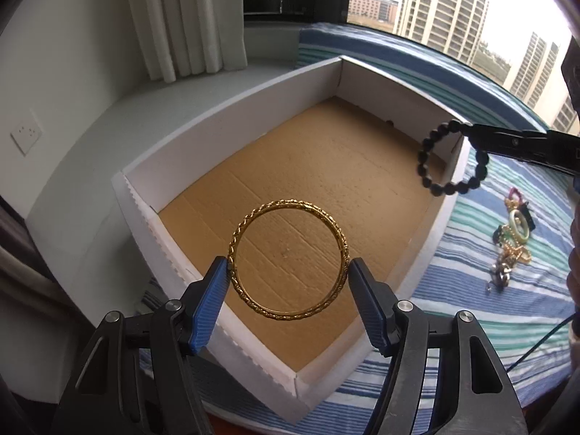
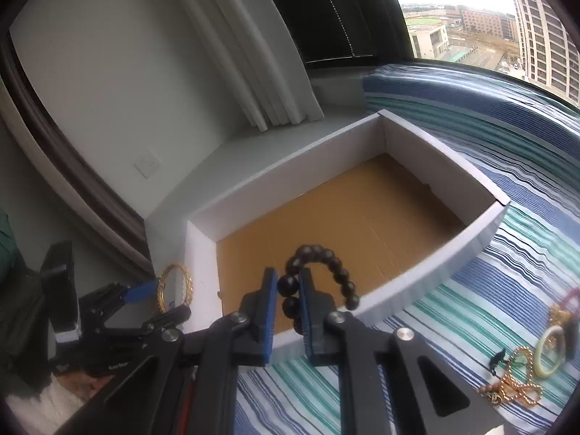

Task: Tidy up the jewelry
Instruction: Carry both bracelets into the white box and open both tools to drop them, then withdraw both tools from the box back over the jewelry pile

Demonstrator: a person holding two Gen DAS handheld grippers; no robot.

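Note:
A gold twisted bangle is clamped across its width by my left gripper, hanging above the near part of a white box with a brown cardboard floor. In the right wrist view the same bangle shows at lower left beside the box's near corner. My right gripper is shut on a black beaded bracelet, which loops out over the box's near wall. From the left wrist view the bracelet dangles at the box's right corner.
A pile of remaining jewelry lies on the blue, green and white striped cloth right of the box; a pale green ring and gold chains show among it. White curtain, wall and a window lie beyond.

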